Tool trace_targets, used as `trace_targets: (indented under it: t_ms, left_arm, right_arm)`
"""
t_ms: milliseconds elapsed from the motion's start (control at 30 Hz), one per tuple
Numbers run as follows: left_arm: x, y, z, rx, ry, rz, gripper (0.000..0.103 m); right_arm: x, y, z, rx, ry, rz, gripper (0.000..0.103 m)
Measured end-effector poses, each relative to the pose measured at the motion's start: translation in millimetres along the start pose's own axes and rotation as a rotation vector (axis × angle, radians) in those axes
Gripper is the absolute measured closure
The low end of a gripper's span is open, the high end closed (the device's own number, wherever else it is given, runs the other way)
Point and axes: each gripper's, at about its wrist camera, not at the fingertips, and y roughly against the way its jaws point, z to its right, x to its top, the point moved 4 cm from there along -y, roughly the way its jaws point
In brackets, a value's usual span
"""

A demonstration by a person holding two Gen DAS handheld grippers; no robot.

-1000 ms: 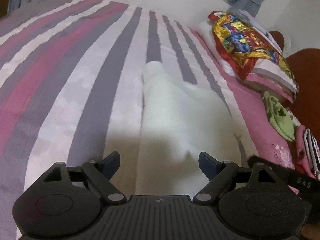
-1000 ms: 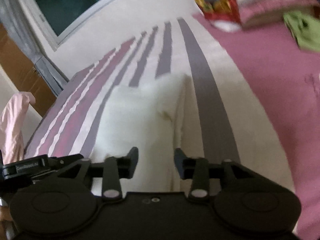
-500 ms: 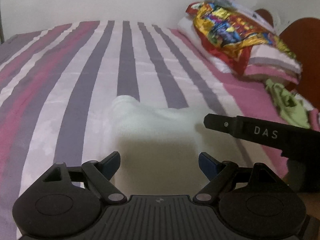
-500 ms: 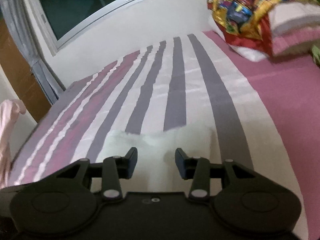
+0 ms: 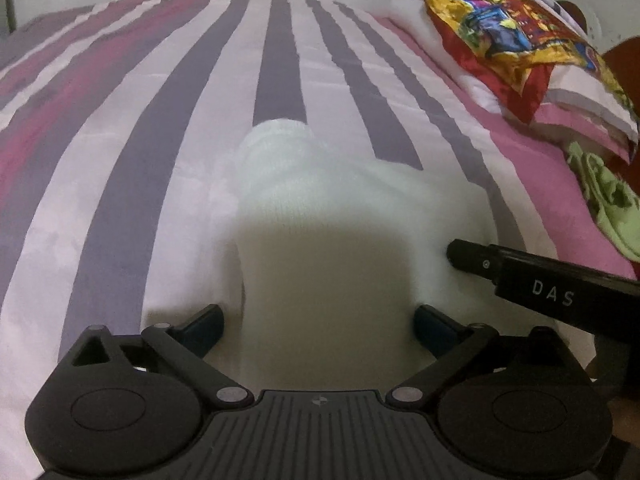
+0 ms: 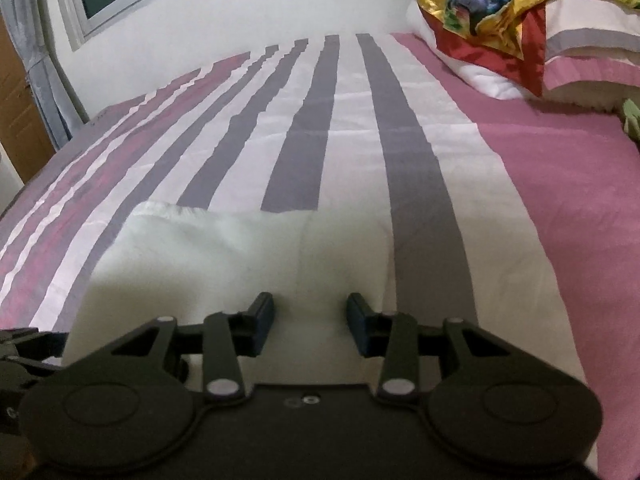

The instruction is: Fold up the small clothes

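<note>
Both grippers had swung across the bed since a second before, and the cloth now lay nearer under them. Left gripper: jaws opening to nearly full width, straddling the white cloth's near edge, pressing nothing. Right gripper: jaws partly open above it, empty. It looked light, soft and limp; a corner or edge seemed the best hold.

Ahead of both tools: flat purple-and-white striped bedspread, open run to the wall. Far right blocked by stacked pillows under a shiny multicoloured cloth and a crumpled green garment.
</note>
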Motion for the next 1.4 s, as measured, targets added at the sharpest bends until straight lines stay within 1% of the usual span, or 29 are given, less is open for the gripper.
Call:
trace_targets:
  t_ms: [67,167,233,267,333,367,400,433,500,567,633,700,767,800,833,900,967,1000,1033,1100,1233,1267,1300,1367,1400]
  left_arm:
    - [-2,10,-2,0.003,-0.002,0.021,0.002]
    - [-11,29,-8,0.001,-0.015,0.061,0.002]
    - [-24,35,-11,-0.014,-0.018,0.048,0.002]
    - [-32,35,-11,-0.018,-0.022,0.035,0.002]
    - [-48,33,-11,-0.015,-0.026,0.013,0.002]
    - [-55,35,-12,-0.014,-0.025,0.016,0.002]
    - [-60,39,-12,-0.016,-0.03,0.022,0.002]
    - [-64,43,-11,-0.018,-0.034,0.021,0.002]
    - [-72,52,-9,-0.027,-0.044,0.011,0.002]
    - [-85,62,-11,-0.03,-0.037,0.011,0.002]
    - [-99,69,-9,-0.032,-0.042,0.014,0.002]
    - [-110,73,-5,-0.023,-0.064,0.025,0.002]
    - [-117,76,-2,-0.019,-0.063,0.021,0.002]
    - [-118,78,-1,-0.02,-0.063,0.016,0.002]
    - [-118,80,0,-0.028,-0.054,0.012,0.002]
    - [-116,87,-3,-0.046,-0.024,0.009,0.002]
    - [-114,92,-7,-0.052,0.004,0.014,0.002]
    - [-114,93,-10,-0.049,0.015,0.013,0.002]
    - [-114,90,-12,-0.047,0.022,0.001,0.002]
    - [-115,88,-16,-0.052,0.042,-0.019,0.002]
    - [-109,95,-19,-0.07,0.068,-0.004,0.002]
    - [-106,97,-20,-0.072,0.069,0.002,0.002]
    - [-103,98,-20,-0.075,0.07,0.01,0.002]
    - [-97,101,-21,-0.077,0.073,0.021,0.002]
    - [-93,101,-22,-0.079,0.075,0.023,0.002]
  right_arm:
    - [3,5,0,-0.006,-0.006,0.0,0.063]
    - [7,32,-5,0.019,0.005,0.071,0.062]
    - [0,53,-12,0.039,0.038,0.109,0.062]
    - [-5,59,-16,0.044,0.057,0.111,0.063]
    - [-23,65,-22,0.033,0.111,0.096,0.063]
    - [-31,61,-23,0.009,0.138,0.074,0.063]
    - [-40,53,-22,-0.026,0.166,0.029,0.063]
    - [-44,51,-21,-0.035,0.171,0.018,0.062]
    - [-42,61,-19,-0.02,0.127,0.032,0.062]
    - [-40,79,-19,0.009,0.087,0.074,0.062]
    - [-49,94,-18,0.022,0.065,0.099,0.058]
    - [-66,99,-18,0.03,0.074,0.068,0.057]
    - [-82,94,-16,0.003,0.108,0.015,0.057]
    - [-90,90,-14,-0.012,0.118,-0.015,0.057]
    - [-94,90,-11,-0.009,0.104,-0.023,0.057]
    - [-93,97,-10,-0.008,0.076,-0.015,0.057]
    - [-92,110,-14,-0.009,0.093,0.017,0.057]
    - [-93,114,-16,0.001,0.093,0.025,0.054]
    - [-96,115,-17,0.009,0.092,0.013,0.052]
    - [-109,107,-17,0.016,0.105,-0.062,0.05]
    - [-106,115,-13,0.03,0.05,-0.038,0.049]
    - [-104,117,-13,0.037,0.04,-0.033,0.045]
    - [-103,118,-12,0.043,0.03,-0.03,0.038]
    - [-99,121,-11,0.053,0.014,-0.021,0.034]
    - [-97,122,-10,0.062,0.005,-0.018,0.034]
